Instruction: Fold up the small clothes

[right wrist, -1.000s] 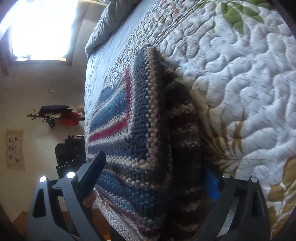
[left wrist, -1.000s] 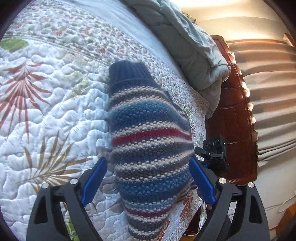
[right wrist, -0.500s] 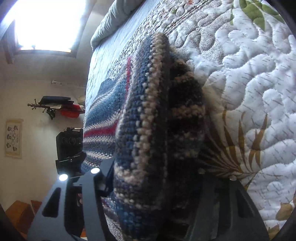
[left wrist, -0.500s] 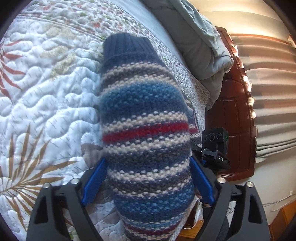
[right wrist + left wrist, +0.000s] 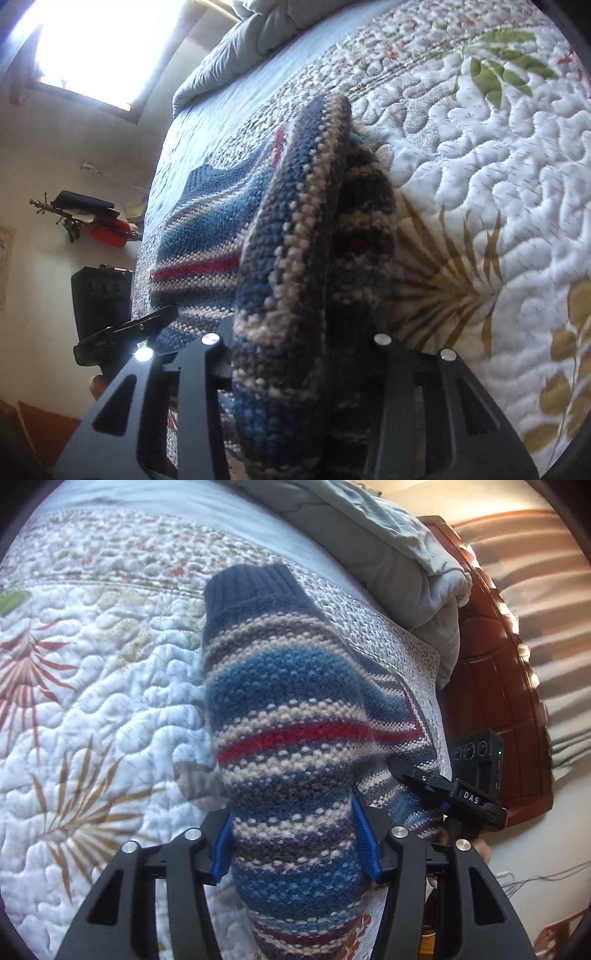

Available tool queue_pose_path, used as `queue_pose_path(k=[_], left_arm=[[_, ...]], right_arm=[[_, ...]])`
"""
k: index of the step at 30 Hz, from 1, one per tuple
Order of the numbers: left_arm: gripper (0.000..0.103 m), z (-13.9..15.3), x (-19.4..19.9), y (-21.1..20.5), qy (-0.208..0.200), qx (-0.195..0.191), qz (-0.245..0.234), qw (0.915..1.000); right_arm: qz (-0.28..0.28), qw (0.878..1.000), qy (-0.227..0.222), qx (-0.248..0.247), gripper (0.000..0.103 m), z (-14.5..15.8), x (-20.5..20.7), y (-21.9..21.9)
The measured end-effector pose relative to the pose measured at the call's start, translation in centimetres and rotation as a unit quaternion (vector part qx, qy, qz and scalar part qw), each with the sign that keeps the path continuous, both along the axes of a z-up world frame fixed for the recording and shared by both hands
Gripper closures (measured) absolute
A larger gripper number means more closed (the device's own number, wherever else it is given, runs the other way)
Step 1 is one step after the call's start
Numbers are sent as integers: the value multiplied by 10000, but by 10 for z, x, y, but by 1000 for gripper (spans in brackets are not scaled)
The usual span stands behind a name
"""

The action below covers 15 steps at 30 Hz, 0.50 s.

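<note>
Striped knit sweater (image 5: 288, 716) lies on the quilted bed (image 5: 92, 709), filling the frame centre. Left tool (image 5: 295, 843) has just been closing, its blue pads (image 5: 364, 838) pinching one sleeve; right tool (image 5: 295, 369), also just closing, grips a bunched fold.

Left tongs (image 5: 295, 840) just closed, blue pads (image 5: 364, 836) pinching striped knit sleeve (image 5: 288, 716) over quilted bedspread (image 5: 99, 686).
</note>
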<state>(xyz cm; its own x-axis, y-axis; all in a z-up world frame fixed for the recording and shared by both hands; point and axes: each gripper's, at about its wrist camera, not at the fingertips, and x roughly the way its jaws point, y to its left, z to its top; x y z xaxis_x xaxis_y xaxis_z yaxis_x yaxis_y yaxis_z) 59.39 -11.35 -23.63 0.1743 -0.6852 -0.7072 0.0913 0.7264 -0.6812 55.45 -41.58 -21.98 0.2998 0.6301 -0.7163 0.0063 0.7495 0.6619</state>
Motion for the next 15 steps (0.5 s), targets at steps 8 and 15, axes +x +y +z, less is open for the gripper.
queue_pose_path(k=[8, 15], left_arm=[[50, 40, -86, 44, -480, 295, -24, 9984], [50, 36, -174, 128, -434, 299, 169, 9985]], right_arm=[[207, 9990, -386, 20, 65, 25, -86, 64], [426, 9982, -434, -18, 65, 21, -163, 162]])
